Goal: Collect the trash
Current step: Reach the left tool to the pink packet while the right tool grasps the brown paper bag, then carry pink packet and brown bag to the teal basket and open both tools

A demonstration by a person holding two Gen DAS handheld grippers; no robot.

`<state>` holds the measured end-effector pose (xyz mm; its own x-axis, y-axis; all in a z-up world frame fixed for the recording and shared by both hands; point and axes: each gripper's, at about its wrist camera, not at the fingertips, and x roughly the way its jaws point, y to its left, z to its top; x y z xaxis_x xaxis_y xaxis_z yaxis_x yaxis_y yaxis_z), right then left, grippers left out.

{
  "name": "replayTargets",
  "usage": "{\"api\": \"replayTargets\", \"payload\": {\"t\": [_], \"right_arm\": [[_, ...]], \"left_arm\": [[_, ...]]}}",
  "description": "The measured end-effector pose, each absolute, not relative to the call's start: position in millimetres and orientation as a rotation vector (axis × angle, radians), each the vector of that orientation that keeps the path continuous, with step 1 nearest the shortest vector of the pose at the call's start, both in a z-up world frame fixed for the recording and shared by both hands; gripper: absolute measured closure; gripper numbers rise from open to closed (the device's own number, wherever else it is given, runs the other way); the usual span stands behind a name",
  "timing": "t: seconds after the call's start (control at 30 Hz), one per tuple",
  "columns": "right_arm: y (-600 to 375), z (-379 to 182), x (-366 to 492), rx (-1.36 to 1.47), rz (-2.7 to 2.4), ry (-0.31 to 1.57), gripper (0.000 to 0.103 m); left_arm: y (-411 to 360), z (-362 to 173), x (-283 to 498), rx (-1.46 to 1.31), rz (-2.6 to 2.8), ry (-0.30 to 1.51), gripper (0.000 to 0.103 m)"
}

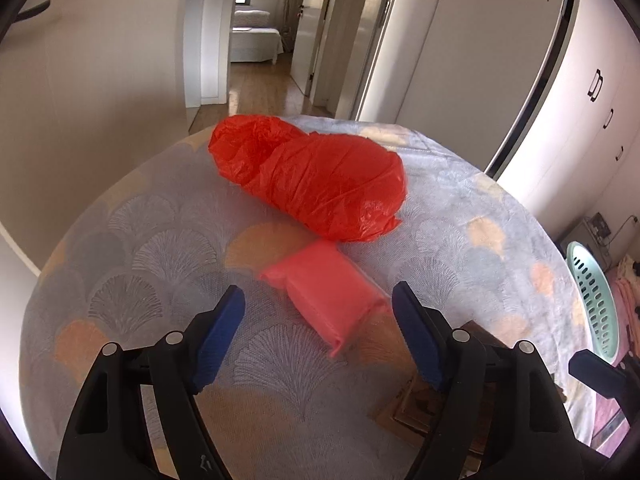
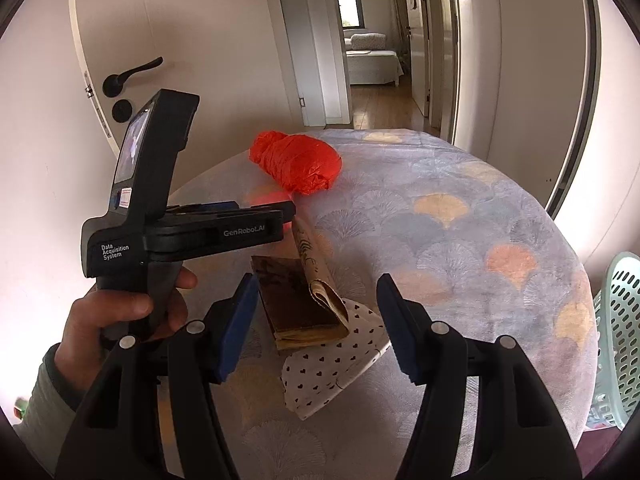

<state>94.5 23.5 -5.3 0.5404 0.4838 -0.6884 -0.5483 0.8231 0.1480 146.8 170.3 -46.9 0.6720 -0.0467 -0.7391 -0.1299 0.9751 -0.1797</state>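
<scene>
Counter (image 2: 520, 208): round, under a fan-patterned cloth; all the trash lies on it, loose and within reach, presumably laid out for gathering.

Red bag (image 1: 308, 176): bulging plastic, at the far side, its mouth turned toward the door. Likely the collecting sack.

Pink packet (image 1: 328, 292): soft, wrapped, just beside the bag's near end, blurred in the left view.

Brown paper (image 2: 304, 300): folded wad, near edge, resting on a heart-print wrapper (image 2: 332, 376).

Basket (image 2: 620, 340): green, perforated, beside the counter on the right.

Left claw (image 1: 318, 332): wide open, empty, low over the cloth; the packet sits between its blue pads (image 1: 220, 332), touching neither. Seemingly lined up to pinch it.

Right claw (image 2: 316, 328): wide open, empty, poised above the brown paper with no contact.
</scene>
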Motion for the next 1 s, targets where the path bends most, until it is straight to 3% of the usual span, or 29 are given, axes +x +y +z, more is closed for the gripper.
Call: {"api": "replayTargets", "payload": {"t": [0.1,0.23,0.37,0.5,0.63,1.0], "right_arm": [[25.2,-11.7,101.2,-0.086,0.612,0.803,0.045],[25.9,-21.4,107.9,-0.083,0.603,0.814,0.047],[28.1,-29.0,111.4,-0.086,0.613,0.830,0.068],[29.4,-33.4,112.2,-0.087,0.621,0.831,0.083],[28.8,-34.1,111.1,-0.096,0.602,0.814,0.099],[5.0,-6.2,104.0,-0.028,0.553,0.689,0.101]], "left_arm": [[170.3,-50.9,146.0,-0.212,0.053,0.836,0.031],[168.9,-50.6,144.3,-0.195,0.064,0.831,0.041],[167.0,-51.6,142.1,-0.181,0.069,0.826,0.054],[163.2,-52.4,142.6,-0.186,0.069,0.821,0.070],[165.9,-53.0,141.0,-0.201,0.059,0.816,0.074],[174.0,-41.1,119.4,-0.246,0.028,0.754,0.076]]}}
